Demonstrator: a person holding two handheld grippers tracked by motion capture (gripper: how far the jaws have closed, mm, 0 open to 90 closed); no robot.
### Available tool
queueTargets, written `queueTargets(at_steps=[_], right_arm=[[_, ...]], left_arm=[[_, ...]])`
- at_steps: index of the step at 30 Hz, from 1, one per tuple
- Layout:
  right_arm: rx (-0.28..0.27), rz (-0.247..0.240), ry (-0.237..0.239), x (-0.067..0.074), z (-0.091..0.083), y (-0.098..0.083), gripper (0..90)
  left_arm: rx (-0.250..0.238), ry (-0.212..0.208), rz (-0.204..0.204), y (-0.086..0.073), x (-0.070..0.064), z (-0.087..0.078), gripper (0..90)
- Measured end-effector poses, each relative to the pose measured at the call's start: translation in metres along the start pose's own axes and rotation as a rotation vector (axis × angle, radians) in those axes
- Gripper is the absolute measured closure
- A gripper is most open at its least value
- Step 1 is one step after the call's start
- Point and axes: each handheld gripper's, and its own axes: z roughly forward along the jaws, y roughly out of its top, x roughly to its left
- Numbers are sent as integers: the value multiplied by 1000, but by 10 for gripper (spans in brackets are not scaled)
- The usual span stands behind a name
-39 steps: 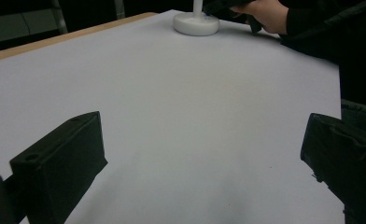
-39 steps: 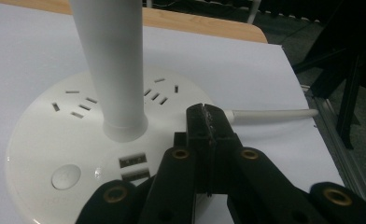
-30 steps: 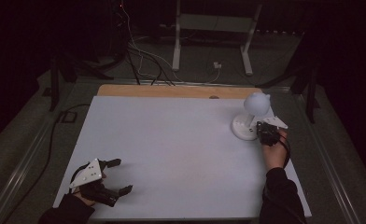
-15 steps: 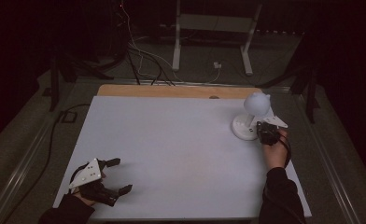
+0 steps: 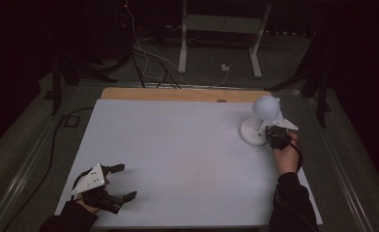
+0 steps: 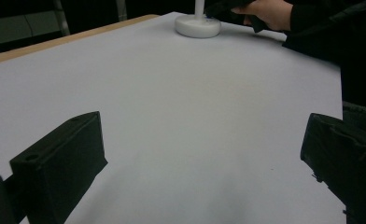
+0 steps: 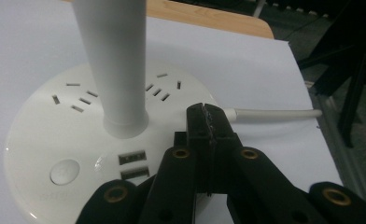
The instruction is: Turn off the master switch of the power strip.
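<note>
On table (image 5: pixel 178 145): one lamp (image 5: pixel 255 129) | left claw (image 5: pixel 122 182) open | right claw (image 7: pixel 205 122) closed, empty

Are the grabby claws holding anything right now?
No. The left gripper is wide open over the bare white table. The right gripper is shut with nothing between its jaws, above the lamp base.

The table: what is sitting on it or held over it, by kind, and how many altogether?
White desk lamp with sockets in its base: 1
Hand-held black grippers: 2, the left gripper and the right gripper
Total: 3
</note>
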Motion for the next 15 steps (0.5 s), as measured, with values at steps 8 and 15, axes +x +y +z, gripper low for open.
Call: queueTargets(at_steps=[8, 15], right_arm=[[-5, 1, -9, 1, 0, 0, 900], [-16, 23, -8, 1, 0, -2, 900]], left_arm=[[1, 1, 0, 0, 0, 0, 4], [0, 5, 0, 0, 0, 0, 4]])
